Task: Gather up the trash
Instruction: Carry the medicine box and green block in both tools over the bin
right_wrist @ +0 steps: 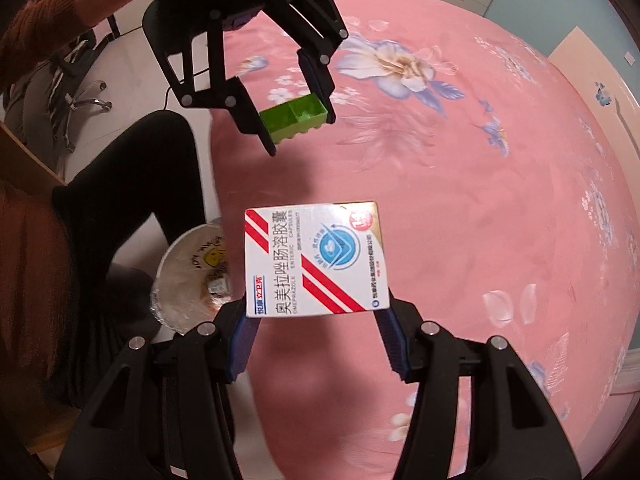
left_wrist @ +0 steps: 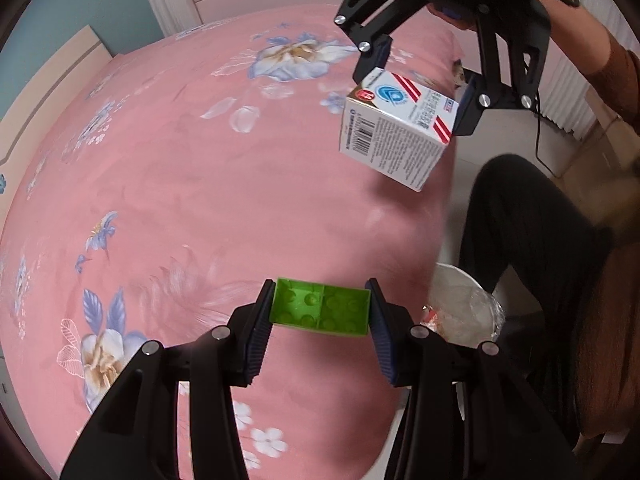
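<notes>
The left claw [left_wrist: 320, 312] is clamping a green toy brick [left_wrist: 320, 309] between its blue pads, holding it in the air above the bed [left_wrist: 180, 168] near its edge; the right claw [right_wrist: 316, 320] is gripping a white medicine box [right_wrist: 316, 258] by its lower sides, also above the bed; a lined trash bin [right_wrist: 180, 280] is sitting on the floor just beside the bed's edge, below both claws.

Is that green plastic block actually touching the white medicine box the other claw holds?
Apart. In the left wrist view, pink bedspread shows between the green plastic block and the white cardboard medicine box.
</notes>
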A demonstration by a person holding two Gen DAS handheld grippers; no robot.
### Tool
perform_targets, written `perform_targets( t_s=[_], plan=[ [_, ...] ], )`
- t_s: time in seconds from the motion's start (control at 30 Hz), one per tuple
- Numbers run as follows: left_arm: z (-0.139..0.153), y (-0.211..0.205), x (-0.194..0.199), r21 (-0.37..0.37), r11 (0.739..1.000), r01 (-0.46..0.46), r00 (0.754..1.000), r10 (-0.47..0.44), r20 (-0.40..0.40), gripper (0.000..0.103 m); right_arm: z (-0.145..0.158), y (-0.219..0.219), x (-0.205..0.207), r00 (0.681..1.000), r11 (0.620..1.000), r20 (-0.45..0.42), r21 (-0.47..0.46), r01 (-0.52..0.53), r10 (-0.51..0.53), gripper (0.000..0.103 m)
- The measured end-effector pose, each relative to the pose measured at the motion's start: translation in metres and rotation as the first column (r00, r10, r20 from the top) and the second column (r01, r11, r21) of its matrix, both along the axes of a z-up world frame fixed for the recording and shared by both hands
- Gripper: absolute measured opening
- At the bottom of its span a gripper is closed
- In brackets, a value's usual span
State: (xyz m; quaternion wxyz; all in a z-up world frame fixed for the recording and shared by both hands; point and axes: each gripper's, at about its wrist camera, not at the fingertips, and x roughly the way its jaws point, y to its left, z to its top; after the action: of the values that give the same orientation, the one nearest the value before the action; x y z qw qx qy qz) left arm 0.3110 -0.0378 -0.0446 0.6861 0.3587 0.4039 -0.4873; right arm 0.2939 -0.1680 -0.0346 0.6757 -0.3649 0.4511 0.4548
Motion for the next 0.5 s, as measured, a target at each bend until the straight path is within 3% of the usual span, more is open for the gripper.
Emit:
perform_targets(
  t_s=[0.5],
  plan=[
    [-0.031,0.002,-0.088,-0.001,0.997,0.079,0.996,-0.079,-0.035,0.047,-0.042,0.019,-0.080,0.999,0.998,-0.011,-0.043,-0.042,0.041,0.055]
  ],
)
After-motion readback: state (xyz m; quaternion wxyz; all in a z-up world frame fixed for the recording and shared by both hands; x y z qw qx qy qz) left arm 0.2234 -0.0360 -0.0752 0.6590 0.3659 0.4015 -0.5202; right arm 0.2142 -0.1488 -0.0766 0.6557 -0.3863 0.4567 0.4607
